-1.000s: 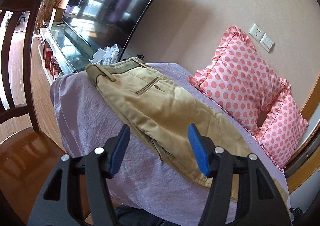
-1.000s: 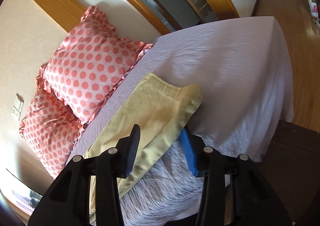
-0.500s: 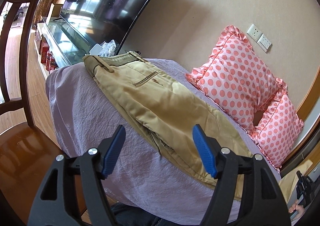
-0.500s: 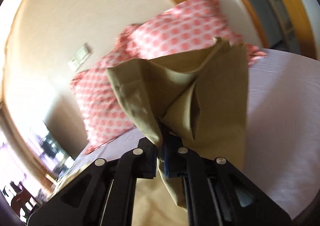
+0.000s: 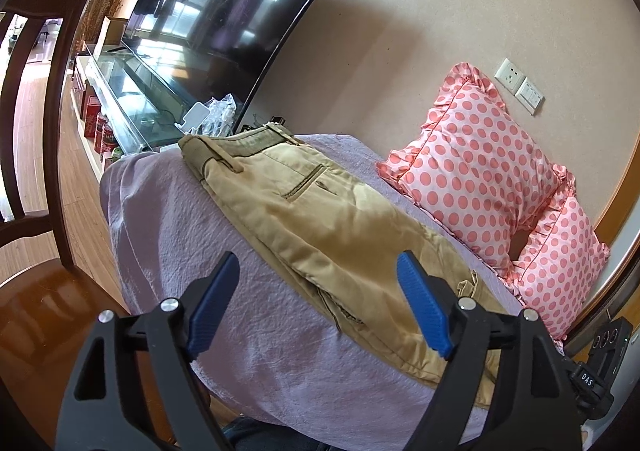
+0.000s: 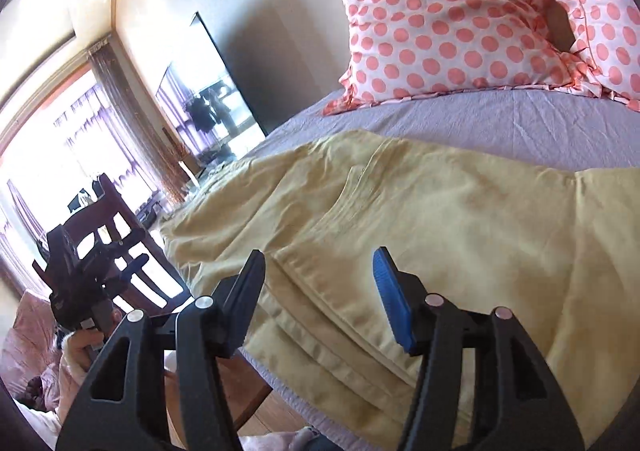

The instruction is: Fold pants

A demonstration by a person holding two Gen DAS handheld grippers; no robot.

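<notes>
Khaki pants lie folded lengthwise on a lilac-covered table, waistband at the far end. In the right wrist view the pants fill the middle, with a folded layer lying on top at the right. My left gripper is open and empty, hovering over the pants' near edge. My right gripper is open and empty, just above the pants' front edge. The left gripper also shows in the right wrist view, held in a hand at the left.
Two pink polka-dot pillows lean on the wall behind the table. A television stands on a glass cabinet at the far left. A dark wooden chair stands left of the table.
My right gripper held a pant leg end lifted half a second ago; it has let go and now stands open over the pants. The left gripper stayed open, barely shifting.
</notes>
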